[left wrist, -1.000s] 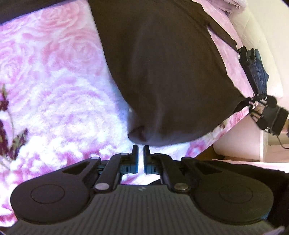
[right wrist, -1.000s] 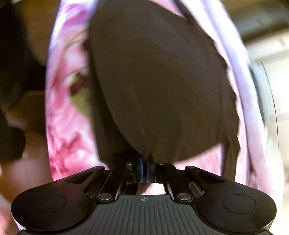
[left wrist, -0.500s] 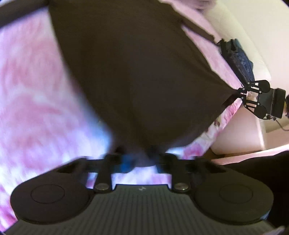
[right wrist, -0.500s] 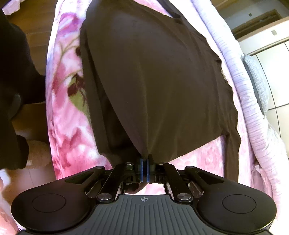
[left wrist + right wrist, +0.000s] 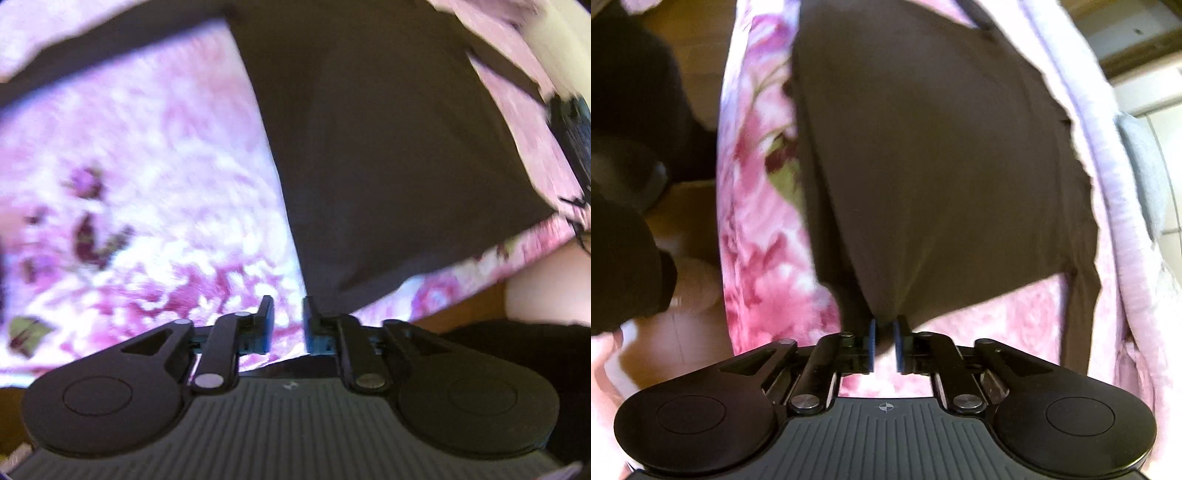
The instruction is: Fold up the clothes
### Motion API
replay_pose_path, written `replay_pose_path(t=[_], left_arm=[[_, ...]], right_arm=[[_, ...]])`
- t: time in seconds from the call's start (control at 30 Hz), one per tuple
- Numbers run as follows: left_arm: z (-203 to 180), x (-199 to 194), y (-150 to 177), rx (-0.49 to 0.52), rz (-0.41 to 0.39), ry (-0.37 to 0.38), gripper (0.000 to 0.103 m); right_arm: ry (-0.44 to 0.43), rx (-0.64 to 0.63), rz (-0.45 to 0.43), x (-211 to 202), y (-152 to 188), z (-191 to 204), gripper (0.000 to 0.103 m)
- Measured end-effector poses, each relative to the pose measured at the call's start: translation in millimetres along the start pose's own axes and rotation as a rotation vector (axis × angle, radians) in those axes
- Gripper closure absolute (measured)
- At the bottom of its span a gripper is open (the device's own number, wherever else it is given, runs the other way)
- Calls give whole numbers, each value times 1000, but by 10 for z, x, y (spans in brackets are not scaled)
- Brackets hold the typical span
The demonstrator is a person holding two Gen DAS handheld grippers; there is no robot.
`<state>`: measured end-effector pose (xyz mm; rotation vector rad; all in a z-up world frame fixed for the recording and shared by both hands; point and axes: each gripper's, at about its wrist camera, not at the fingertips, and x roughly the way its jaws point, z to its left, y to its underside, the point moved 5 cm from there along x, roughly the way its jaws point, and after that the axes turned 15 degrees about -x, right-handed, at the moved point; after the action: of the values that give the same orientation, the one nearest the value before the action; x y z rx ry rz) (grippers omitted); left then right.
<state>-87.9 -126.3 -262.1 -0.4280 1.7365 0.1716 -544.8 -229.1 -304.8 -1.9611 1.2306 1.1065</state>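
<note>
Left wrist view: the left gripper [image 5: 286,321] has just been opening, and its jaws stand apart with only the pink floral blanket [image 5: 147,166] showing through the gap. The dark garment [image 5: 388,147] fills the upper right of the frame; its lower corner ends just beside the right-hand finger, released. At the right edge the other gripper is a dark blur.

Right wrist view: the right gripper [image 5: 883,341] has also just been opening. A tuck of the garment [image 5: 923,166] still sits between the blue pads [image 5: 872,339], which no longer seem to pinch it.

Risk: if that tuck catches on a pad as the hand lifts, the fresh fold could drag askew — the plush blanket [image 5: 757,240] offers little grip. Nothing blocks either gripper; a grey cushion [image 5: 1141,158] lies at the right edge, bare floor at the left.
</note>
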Motion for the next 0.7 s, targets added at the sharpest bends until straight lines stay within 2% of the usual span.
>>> replay_pose_path(t=[0.07, 0.13, 0.17, 0.23, 0.27, 0.3, 0.33, 0.5, 0.6, 0.7], left_arm=[[-150, -299, 15, -66, -93, -24, 79], [-305, -611, 32, -157, -194, -43, 68], [-398, -761, 60, -207, -237, -49, 66], [-606, -983, 99, -261, -290, -60, 53], [-682, -1095, 83, -267, -309, -75, 49], [-762, -1203, 70, -272, -327, -90, 40], [-877, -1285, 74, -269, -336, -106, 37], [-1356, -1484, 105, -236, -369, -120, 27], [-1505, -1552, 127, -221, -384, -129, 27], [-1588, -1634, 133, -210, -386, -144, 27]], right_arm=[[30, 75, 1, -137, 103, -139, 57], [59, 168, -3, -302, 205, -326, 49], [72, 217, -7, -389, 256, -426, 47], [76, 359, -23, -601, 348, -668, 46], [65, 437, -35, -702, 380, -786, 45], [51, 515, -48, -800, 410, -897, 45], [34, 593, -60, -895, 437, -1001, 44], [-79, 943, -107, -1299, 568, -1438, 43], [-125, 1050, -102, -1459, 627, -1579, 43], [-129, 1094, -90, -1620, 620, -1708, 43]])
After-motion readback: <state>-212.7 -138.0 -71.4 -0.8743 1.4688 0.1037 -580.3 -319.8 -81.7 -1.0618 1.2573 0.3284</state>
